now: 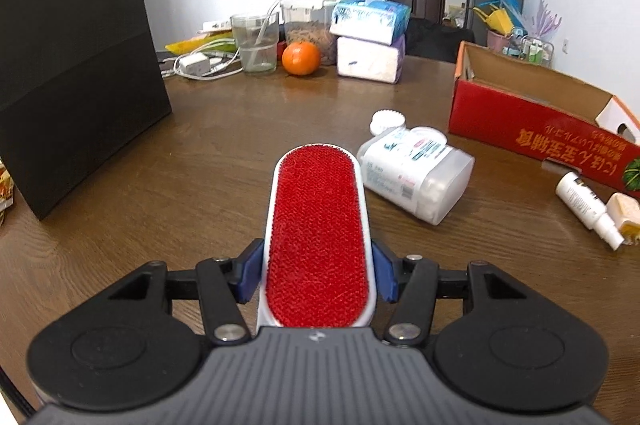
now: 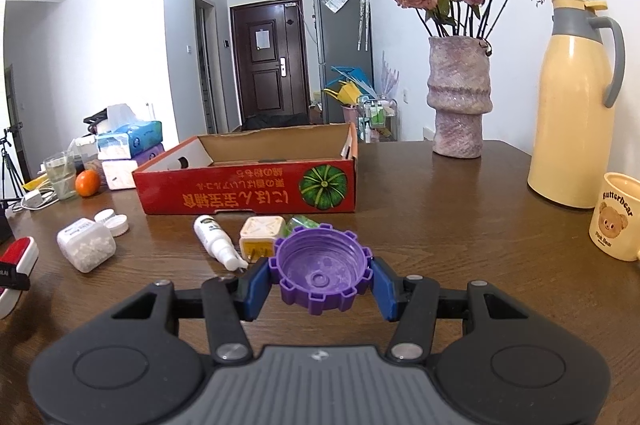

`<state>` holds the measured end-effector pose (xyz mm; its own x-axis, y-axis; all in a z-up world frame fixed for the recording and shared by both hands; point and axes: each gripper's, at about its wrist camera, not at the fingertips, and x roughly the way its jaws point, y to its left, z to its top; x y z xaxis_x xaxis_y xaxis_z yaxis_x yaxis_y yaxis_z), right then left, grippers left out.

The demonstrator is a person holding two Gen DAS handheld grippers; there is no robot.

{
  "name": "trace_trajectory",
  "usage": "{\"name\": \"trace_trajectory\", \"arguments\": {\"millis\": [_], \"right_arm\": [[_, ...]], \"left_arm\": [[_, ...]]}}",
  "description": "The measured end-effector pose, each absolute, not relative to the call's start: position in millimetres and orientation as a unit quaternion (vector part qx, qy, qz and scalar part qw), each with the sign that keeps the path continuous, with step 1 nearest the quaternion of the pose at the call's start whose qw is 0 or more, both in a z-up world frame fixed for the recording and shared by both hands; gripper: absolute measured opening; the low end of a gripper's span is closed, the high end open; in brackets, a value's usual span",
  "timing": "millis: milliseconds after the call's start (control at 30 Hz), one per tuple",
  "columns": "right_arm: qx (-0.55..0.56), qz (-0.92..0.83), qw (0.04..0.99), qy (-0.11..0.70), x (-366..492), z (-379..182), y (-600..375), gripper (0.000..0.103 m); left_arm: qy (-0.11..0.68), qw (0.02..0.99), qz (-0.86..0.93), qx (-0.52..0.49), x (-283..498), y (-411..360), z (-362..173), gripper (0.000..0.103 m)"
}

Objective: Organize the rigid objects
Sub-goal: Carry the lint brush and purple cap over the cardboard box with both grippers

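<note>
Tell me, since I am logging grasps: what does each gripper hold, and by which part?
Left gripper: red-faced, white-framed lint brush, pinched across its long sides. Right gripper: purple notched plastic cap, open side up, clamped across its outer rim.

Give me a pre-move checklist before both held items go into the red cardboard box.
1. Left gripper clamped on the lint brush: ok, both pads press its sides.
2. Right gripper clamped on the purple cap: ok.
3. Red box open on top: ok.
4. Free space inside the box: cannot tell, its floor is hidden behind the wall.
5. Path to the box: not ok for a low move; the spray bottle and cotton swab jar lie in front, so lift over them.
</note>
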<state>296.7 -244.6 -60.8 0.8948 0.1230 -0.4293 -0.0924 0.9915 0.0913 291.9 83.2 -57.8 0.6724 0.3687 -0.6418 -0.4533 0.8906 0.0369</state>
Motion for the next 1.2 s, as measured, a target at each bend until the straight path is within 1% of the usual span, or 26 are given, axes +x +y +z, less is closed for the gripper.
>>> {"name": "trace_trajectory", "arguments": {"millis": [567, 1200], "right_arm": [[0.035, 0.078, 0.975, 0.205, 311.7, -39.8, -226.1, 0.052], [0.035, 0.093, 0.977, 0.188, 362.7, -24.1, -200.8, 0.052]], "left_arm": [[0.299, 0.936, 0.18, -0.046, 308.5, 47.0, -14.8, 0.056], [0.285, 0.95, 0.113, -0.052, 369.0, 5.5, 1.7, 0.056]]}}
